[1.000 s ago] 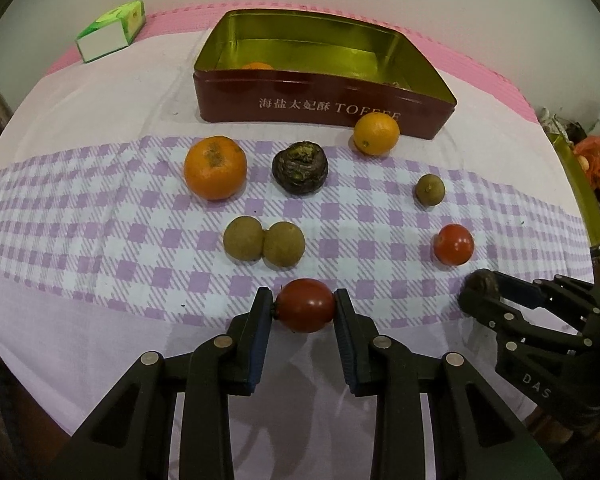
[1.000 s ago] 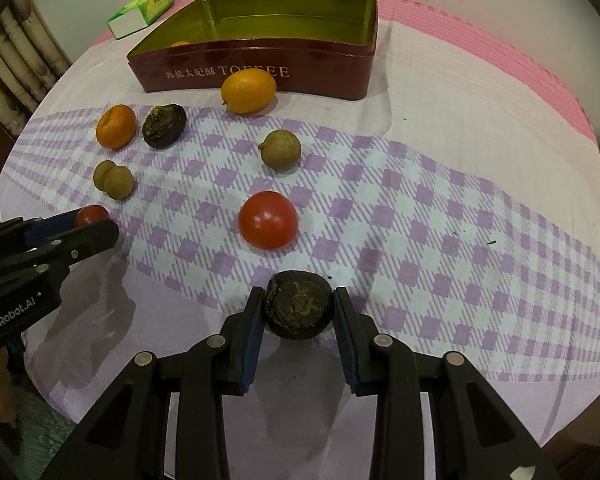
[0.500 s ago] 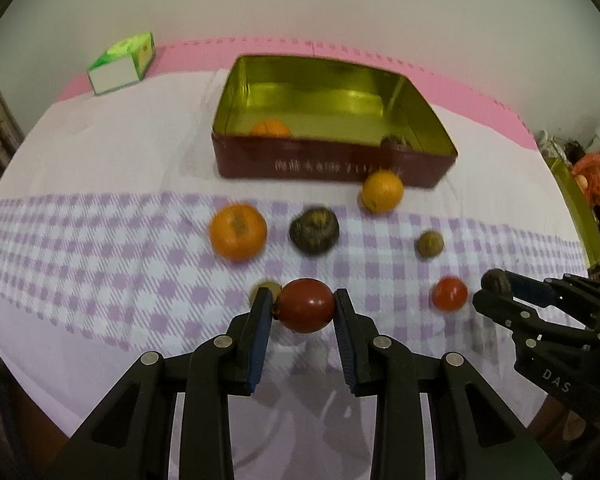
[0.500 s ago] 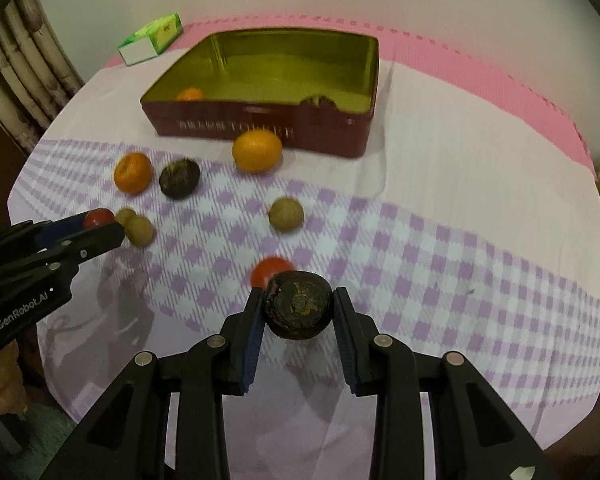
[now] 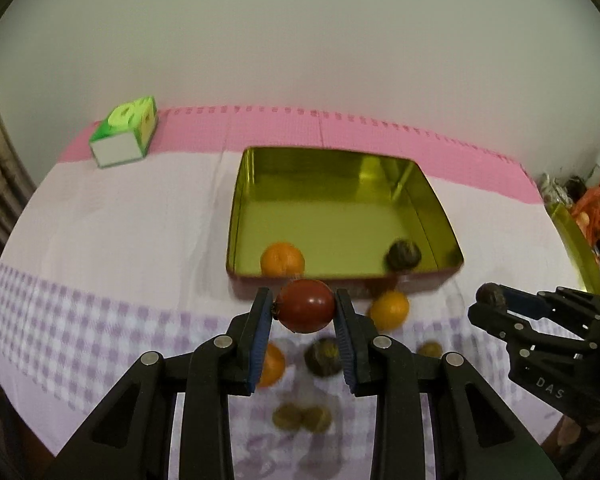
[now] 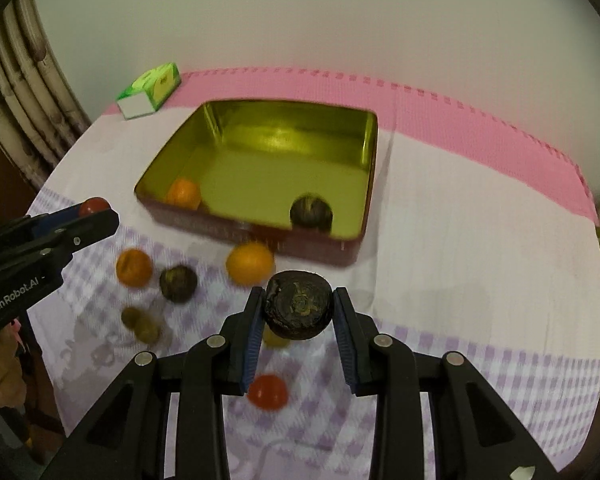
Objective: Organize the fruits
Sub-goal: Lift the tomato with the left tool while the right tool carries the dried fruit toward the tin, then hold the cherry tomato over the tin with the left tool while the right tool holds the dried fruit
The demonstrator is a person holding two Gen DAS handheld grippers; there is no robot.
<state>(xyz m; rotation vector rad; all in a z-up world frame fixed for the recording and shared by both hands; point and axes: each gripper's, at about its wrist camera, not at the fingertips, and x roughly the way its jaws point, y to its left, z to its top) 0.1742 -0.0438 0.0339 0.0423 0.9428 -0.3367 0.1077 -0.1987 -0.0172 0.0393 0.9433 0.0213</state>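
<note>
Left gripper (image 5: 303,312): jaws clamped on a red tomato (image 5: 305,310), pads pressing both sides; the fruit is held clear of the cloth, just in front of the near wall of the tin (image 5: 436,200).

Right gripper (image 6: 298,312): jaws clamped on a dark, rough-skinned round fruit (image 6: 298,310), likewise held off the cloth, on the near side of the tin and towards its right-hand end.

Tin: rectangular, dark red outside, gold inside, open, standing on the tablecloth (image 6: 460,248); contents as seen from the right wrist camera: one orange (image 6: 184,193) in the near left corner, one dark fruit (image 6: 311,211) against the near wall towards the right.

Loose fruit on the checked band of the cloth, all on the near side of the tin:
- one orange citrus (image 6: 250,263) just in front of the tin's near wall;
- a second orange (image 6: 134,268) and a dark fruit (image 6: 178,283) further left of it, near each other but apart;
- two small brown fruits (image 6: 142,323) side by side, touching, further from the tin;
- a red tomato (image 6: 267,392) furthest from the tin, partly behind the right gripper's left finger;
- another small fruit partly hidden under the held dark fruit; kind not determinable.

A green and white carton (image 5: 126,132) lies beyond the tin's far left corner, well apart from it.

Fruit on the cloth is blurred in both views.
</note>
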